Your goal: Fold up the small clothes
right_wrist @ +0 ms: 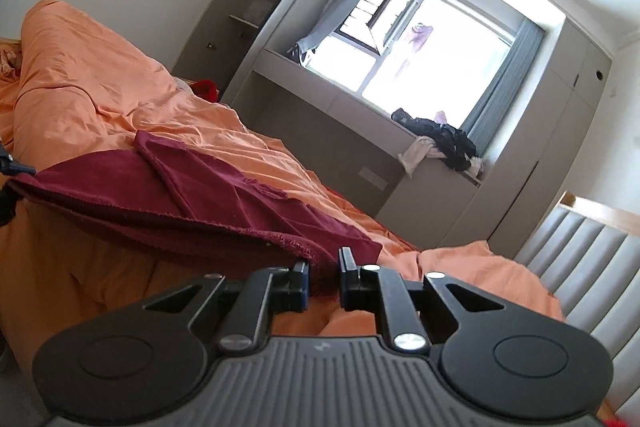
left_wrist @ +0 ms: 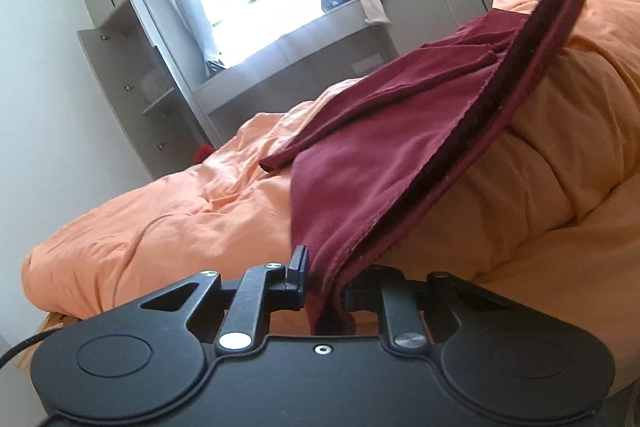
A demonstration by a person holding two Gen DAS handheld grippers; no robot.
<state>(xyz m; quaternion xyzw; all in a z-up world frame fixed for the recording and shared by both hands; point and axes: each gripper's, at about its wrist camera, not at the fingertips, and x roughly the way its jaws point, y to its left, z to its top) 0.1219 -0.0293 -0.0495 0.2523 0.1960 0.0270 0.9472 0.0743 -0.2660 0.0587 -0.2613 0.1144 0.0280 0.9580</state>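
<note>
A dark red garment (left_wrist: 360, 163) lies across the orange duvet (left_wrist: 168, 223) on the bed. My left gripper (left_wrist: 326, 279) is shut on one corner of its hem, and the hem runs taut up to the top right of the left wrist view. In the right wrist view the same garment (right_wrist: 208, 195) is spread over the duvet (right_wrist: 120, 95). My right gripper (right_wrist: 324, 279) is shut on the other hem corner. The left gripper's tip (right_wrist: 12, 163) shows at the left edge, holding the far corner.
A window sill bench (right_wrist: 360, 123) carries a heap of dark and white clothes (right_wrist: 444, 143). An open grey wardrobe (left_wrist: 132, 75) stands beside the window. A padded grey headboard (right_wrist: 580, 255) is at the right. A red item (right_wrist: 206, 89) lies past the bed.
</note>
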